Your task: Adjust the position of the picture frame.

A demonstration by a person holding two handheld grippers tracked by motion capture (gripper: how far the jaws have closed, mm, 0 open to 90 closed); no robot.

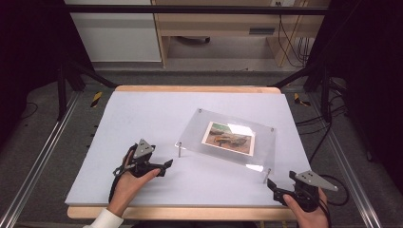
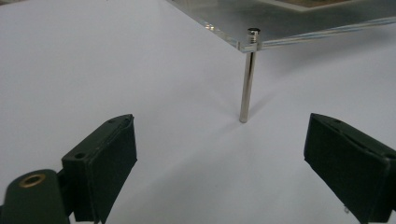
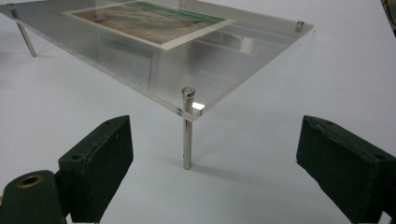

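Both my grippers, left point(image 1: 167, 164) and right point(image 1: 270, 183), gape empty; I centre each on its frame point(image 1: 228, 137) leg point(image 2: 247, 84) before squeezing.

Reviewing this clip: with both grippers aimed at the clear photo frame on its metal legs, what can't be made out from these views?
- Photo in the acrylic frame: too small in the high view, cut off by the top edge in the right gripper view; its subject is unreadable.
- Far legs: hidden under the panel in the high view.
- Left gripper view: frame cut off by the top edge beyond the near leg.
- Right gripper: glare on the panel blurs what lies beneath.
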